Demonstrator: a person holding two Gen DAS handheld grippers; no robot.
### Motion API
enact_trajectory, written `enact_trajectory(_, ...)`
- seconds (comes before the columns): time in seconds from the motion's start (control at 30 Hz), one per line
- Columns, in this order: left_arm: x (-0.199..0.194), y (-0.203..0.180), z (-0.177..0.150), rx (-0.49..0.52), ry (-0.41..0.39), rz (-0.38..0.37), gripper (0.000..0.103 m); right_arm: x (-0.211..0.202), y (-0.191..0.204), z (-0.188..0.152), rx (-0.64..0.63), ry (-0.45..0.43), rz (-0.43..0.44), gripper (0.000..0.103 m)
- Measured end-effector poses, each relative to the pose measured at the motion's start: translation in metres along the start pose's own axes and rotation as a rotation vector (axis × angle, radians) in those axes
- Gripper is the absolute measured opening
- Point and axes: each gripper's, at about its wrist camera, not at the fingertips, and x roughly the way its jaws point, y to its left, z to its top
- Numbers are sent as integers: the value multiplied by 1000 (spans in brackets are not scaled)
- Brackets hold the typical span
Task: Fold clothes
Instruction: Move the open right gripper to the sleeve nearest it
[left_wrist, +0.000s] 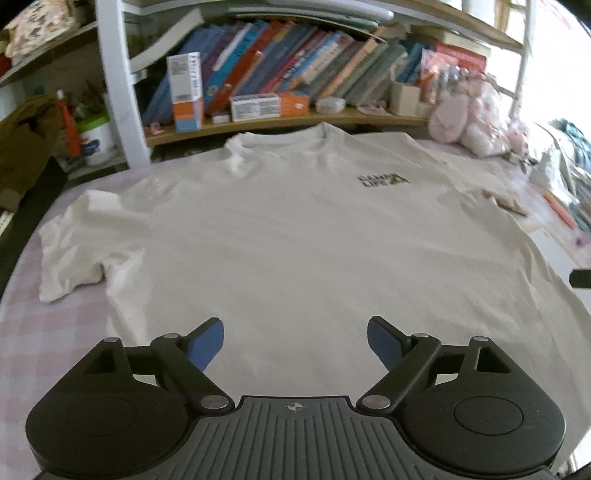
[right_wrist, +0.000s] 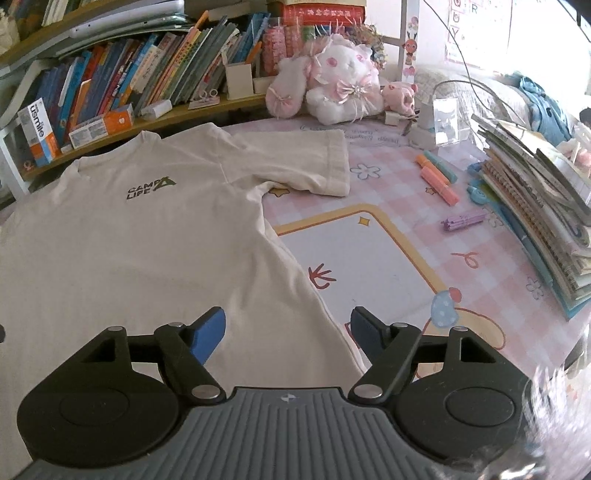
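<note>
A white T-shirt (left_wrist: 295, 229) with a small dark "CAMP LIFE" print lies flat, front up, on a pink checked table, collar towards the bookshelf. It also shows in the right wrist view (right_wrist: 140, 240), with its right sleeve (right_wrist: 314, 162) spread out. The left sleeve (left_wrist: 81, 236) lies rumpled. My left gripper (left_wrist: 295, 343) is open and empty above the shirt's lower middle. My right gripper (right_wrist: 288, 336) is open and empty above the shirt's lower right side edge.
A bookshelf (left_wrist: 288, 62) with leaning books and boxes runs behind the table. Pink plush toys (right_wrist: 340, 85) sit at the back right. Highlighter pens (right_wrist: 439, 181) and a stack of notebooks (right_wrist: 535, 206) lie to the right. A patterned desk mat (right_wrist: 369, 266) lies beside the shirt.
</note>
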Motion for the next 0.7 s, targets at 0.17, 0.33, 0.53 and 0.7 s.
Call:
enact_trajectory(0.17,7,-13,-3,30,10,-36,88,-6,-1,-5,-20,0,-22,75)
enact_trajectory(0.33,14,-24,-6,55,21,-48,88,-5,-6,-8,-14,8,-22,78)
enact_trajectory(0.53,18,-34,-4,39,61,-58,88,3,-19,-7,-3,28,10,79)
enact_trajectory(0.7,22,-49,0,-5,72,-42,88,15,-37,3,-14,30,48,79)
